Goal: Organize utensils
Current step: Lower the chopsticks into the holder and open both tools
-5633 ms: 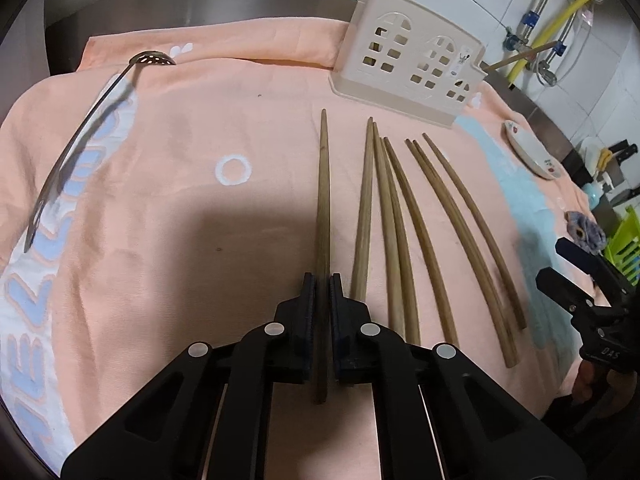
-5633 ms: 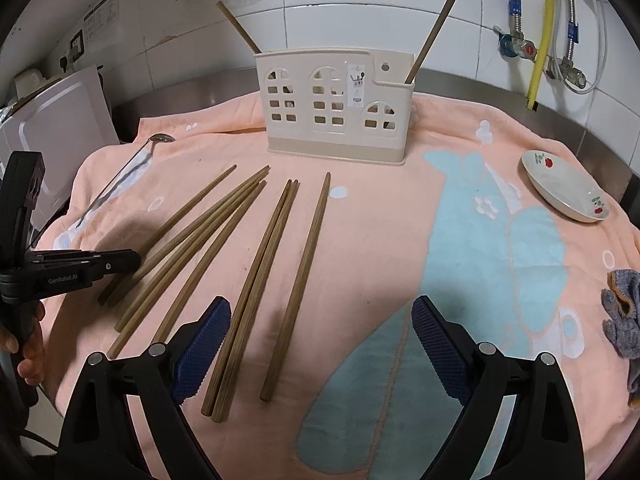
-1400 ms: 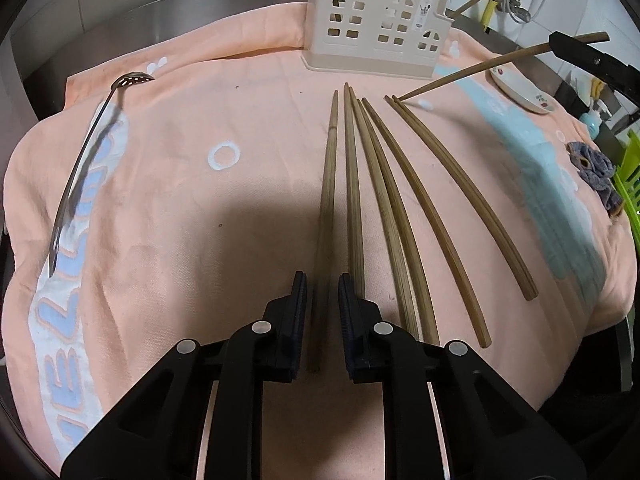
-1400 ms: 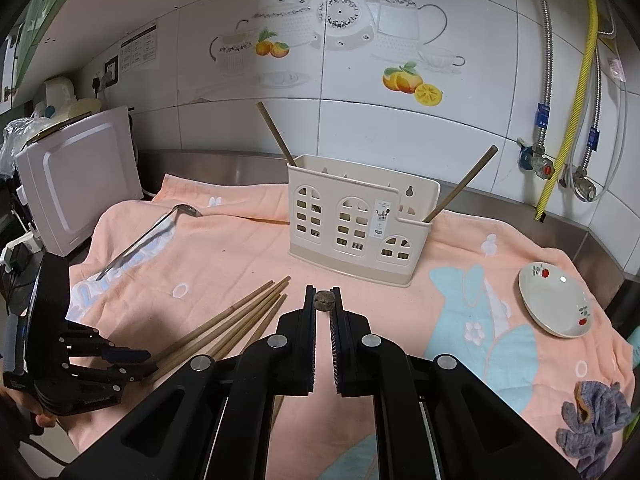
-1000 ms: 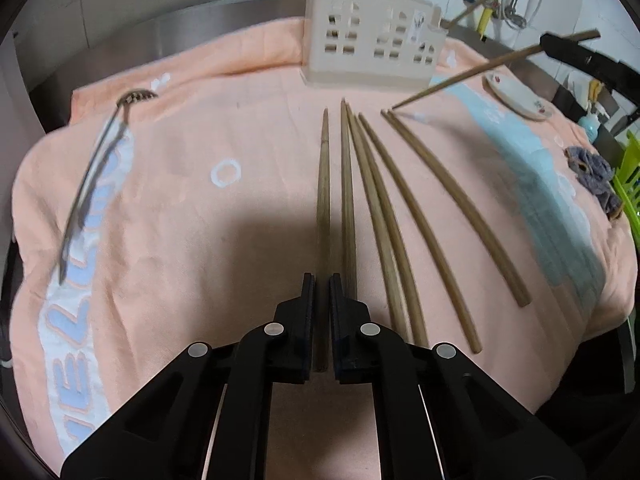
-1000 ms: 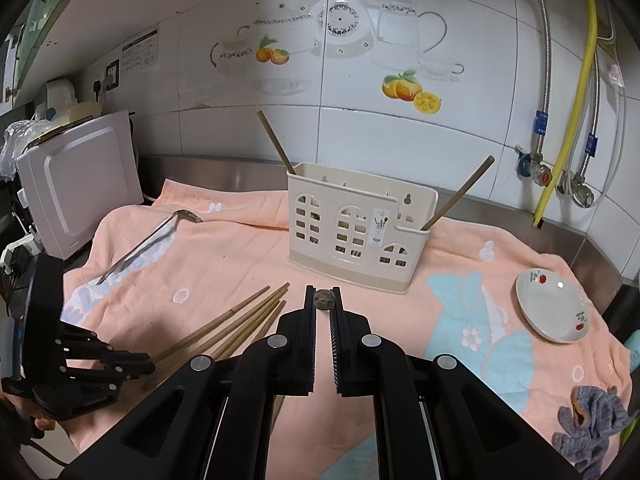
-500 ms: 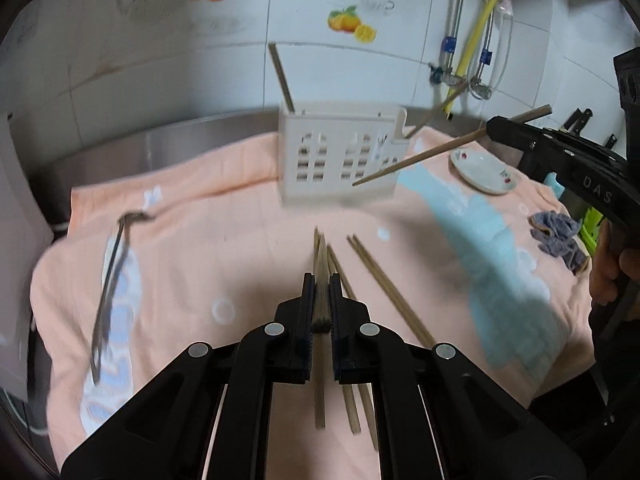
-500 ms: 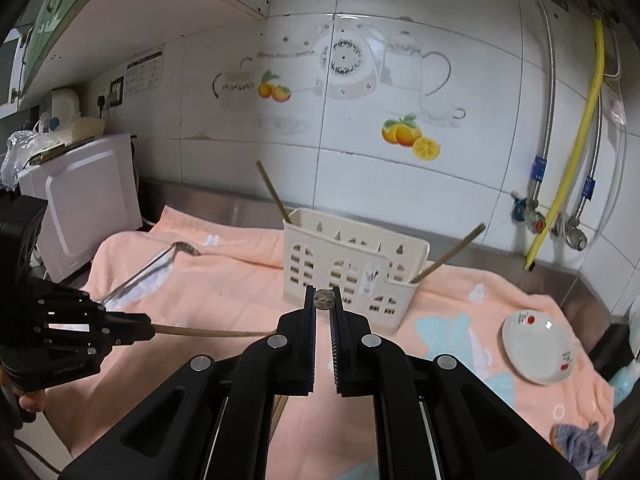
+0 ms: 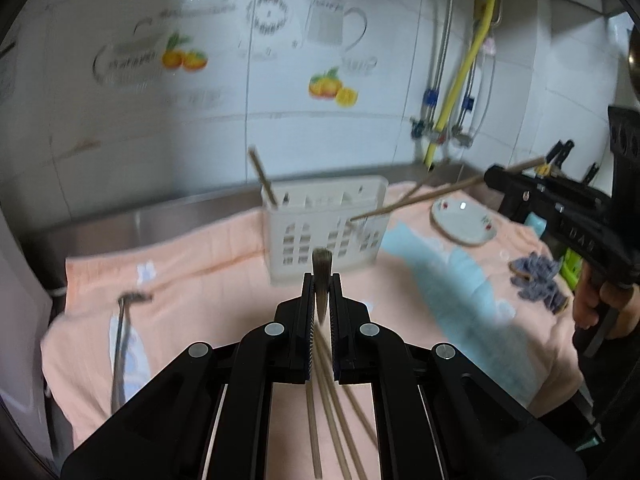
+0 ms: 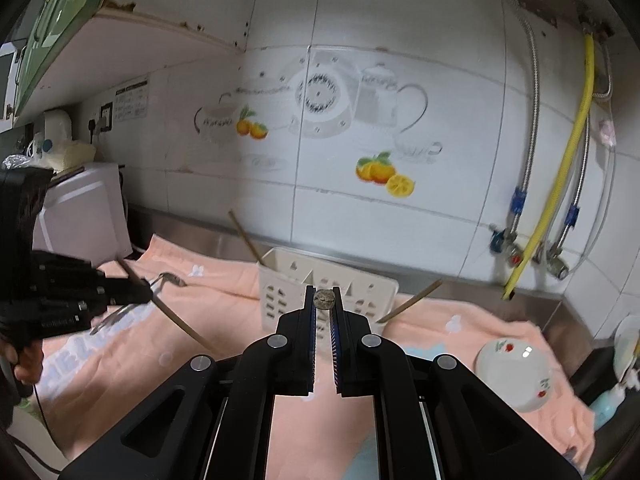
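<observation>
My left gripper [image 9: 321, 280] is shut on a wooden chopstick [image 9: 321, 270], held end-on above the peach towel [image 9: 200, 280]. My right gripper [image 10: 324, 294] is shut on another chopstick [image 10: 324, 299], also seen end-on. In the left wrist view that chopstick [image 9: 416, 199] reaches from the right gripper [image 9: 496, 178] to the top of the cream utensil holder [image 9: 320, 224]. The holder [image 10: 288, 292] has one chopstick [image 10: 245, 237] leaning at its left and one [image 10: 412, 301] at its right. Several chopsticks [image 9: 340, 420] lie on the towel below my left gripper.
A metal ladle [image 9: 120, 340] lies on the towel's left. A small white dish [image 9: 464, 220] sits right of the holder, with a grey cloth [image 9: 536, 280] nearer. Tiled wall and yellow hose [image 10: 560, 160] stand behind. A white appliance [image 10: 84, 208] is at far left.
Both grippers have risen and tilted up, each carrying its chopstick. The right gripper's chopstick tip has come to the top of the holder.
</observation>
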`<state>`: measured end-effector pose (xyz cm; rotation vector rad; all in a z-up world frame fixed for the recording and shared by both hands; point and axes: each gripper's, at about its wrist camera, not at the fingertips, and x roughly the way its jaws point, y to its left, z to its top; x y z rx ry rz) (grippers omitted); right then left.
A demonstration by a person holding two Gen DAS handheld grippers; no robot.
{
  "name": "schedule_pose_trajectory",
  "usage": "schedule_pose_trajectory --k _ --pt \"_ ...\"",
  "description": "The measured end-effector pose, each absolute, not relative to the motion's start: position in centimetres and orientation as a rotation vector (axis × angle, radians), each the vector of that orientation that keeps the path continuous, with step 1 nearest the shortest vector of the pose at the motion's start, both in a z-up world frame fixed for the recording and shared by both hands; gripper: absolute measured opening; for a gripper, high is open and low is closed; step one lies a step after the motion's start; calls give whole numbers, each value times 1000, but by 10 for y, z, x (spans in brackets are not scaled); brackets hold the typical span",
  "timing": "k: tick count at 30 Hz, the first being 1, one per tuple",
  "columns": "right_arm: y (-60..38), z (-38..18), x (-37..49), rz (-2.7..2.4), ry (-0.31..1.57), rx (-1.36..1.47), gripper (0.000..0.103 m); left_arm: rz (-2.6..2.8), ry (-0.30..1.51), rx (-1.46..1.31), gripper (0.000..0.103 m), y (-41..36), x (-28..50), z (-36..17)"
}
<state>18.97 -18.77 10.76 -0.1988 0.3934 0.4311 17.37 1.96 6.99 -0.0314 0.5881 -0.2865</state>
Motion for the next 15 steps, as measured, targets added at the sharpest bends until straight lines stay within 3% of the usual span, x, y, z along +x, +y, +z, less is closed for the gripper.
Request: schedule_pose_trajectory --k 15 --pt "-197 134 212 351 386 -299 7 -264 400 17 6 7 216 169"
